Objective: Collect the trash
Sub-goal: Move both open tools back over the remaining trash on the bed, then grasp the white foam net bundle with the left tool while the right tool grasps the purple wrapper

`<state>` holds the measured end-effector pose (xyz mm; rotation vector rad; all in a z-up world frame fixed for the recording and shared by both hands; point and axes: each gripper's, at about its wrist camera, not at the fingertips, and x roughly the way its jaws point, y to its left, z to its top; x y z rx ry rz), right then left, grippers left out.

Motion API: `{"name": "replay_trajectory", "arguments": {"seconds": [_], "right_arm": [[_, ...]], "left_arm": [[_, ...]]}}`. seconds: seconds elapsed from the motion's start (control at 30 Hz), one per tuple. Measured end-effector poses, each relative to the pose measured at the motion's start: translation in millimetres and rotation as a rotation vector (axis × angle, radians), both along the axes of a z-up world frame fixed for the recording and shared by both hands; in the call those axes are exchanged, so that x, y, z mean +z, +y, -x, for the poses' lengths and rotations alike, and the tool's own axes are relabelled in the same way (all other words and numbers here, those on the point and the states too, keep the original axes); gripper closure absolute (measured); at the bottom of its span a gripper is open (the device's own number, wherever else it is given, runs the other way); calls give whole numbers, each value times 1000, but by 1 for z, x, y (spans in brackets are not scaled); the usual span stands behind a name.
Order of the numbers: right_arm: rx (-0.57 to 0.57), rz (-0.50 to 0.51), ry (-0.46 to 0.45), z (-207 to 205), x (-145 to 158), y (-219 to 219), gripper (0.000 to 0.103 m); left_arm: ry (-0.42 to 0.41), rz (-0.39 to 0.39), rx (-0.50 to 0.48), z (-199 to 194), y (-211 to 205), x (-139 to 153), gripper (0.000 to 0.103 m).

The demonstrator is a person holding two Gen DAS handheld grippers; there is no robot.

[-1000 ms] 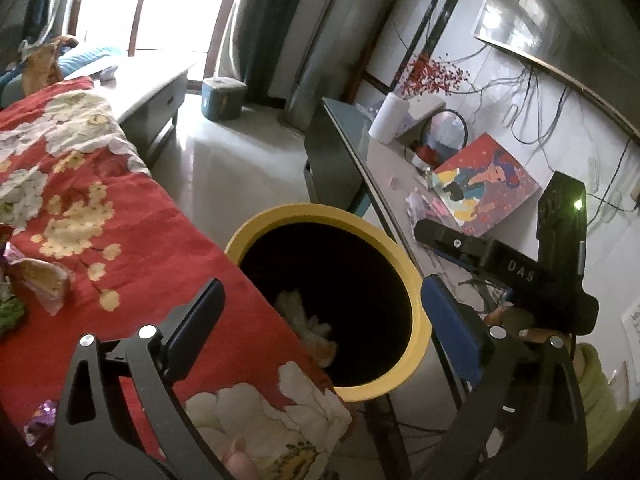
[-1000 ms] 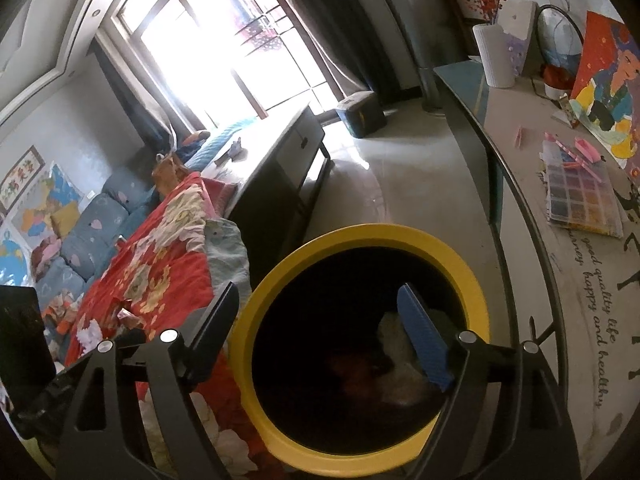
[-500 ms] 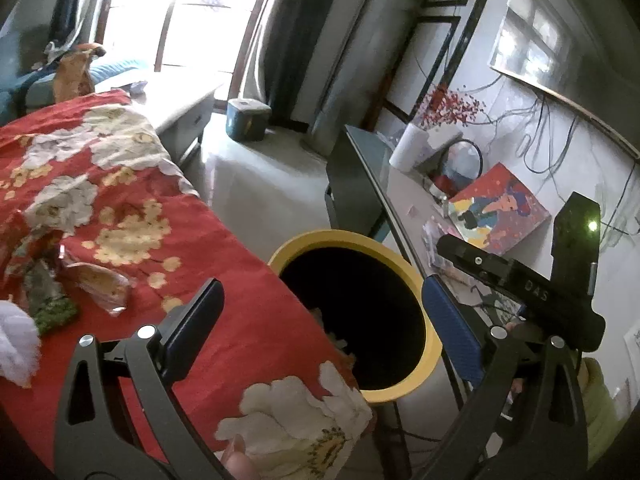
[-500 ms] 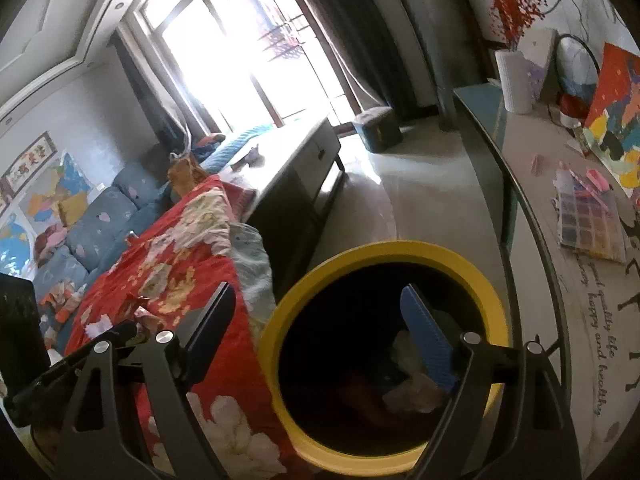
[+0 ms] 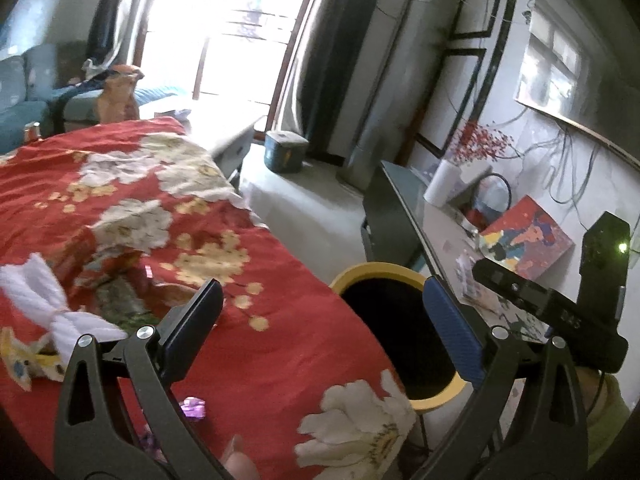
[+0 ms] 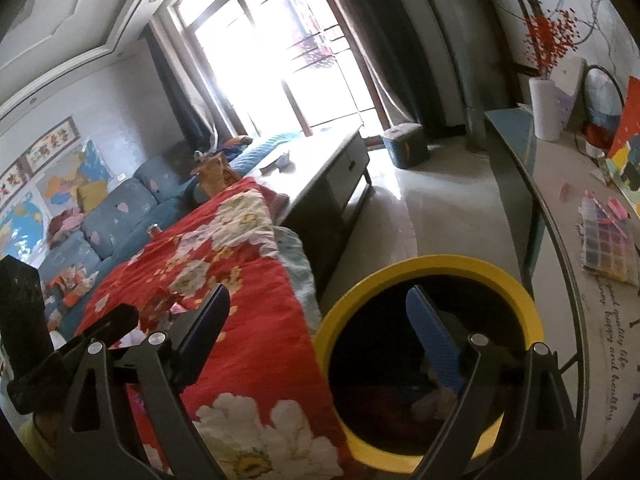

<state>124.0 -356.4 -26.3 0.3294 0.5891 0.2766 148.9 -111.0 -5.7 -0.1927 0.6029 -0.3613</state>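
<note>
While right tongs (image 6: 324, 328) gape, bin rim (image 6: 436, 264) below.

One round yellow-rimmed trash bin (image 5: 416, 400) sits by the right jaw. One white folded tissue (image 5: 44, 300) and one small purple shiny wrapper (image 5: 193, 407) lie near the left jaw.
</note>
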Motion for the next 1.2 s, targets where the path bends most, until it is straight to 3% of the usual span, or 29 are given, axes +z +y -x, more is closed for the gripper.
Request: {"name": "replay_trajectory", "arguments": {"seconds": [1.2], "right_arm": [[280,91,-20,26,0,135,15]], "left_arm": [[-54,38,257,27,113,13,11]]}}
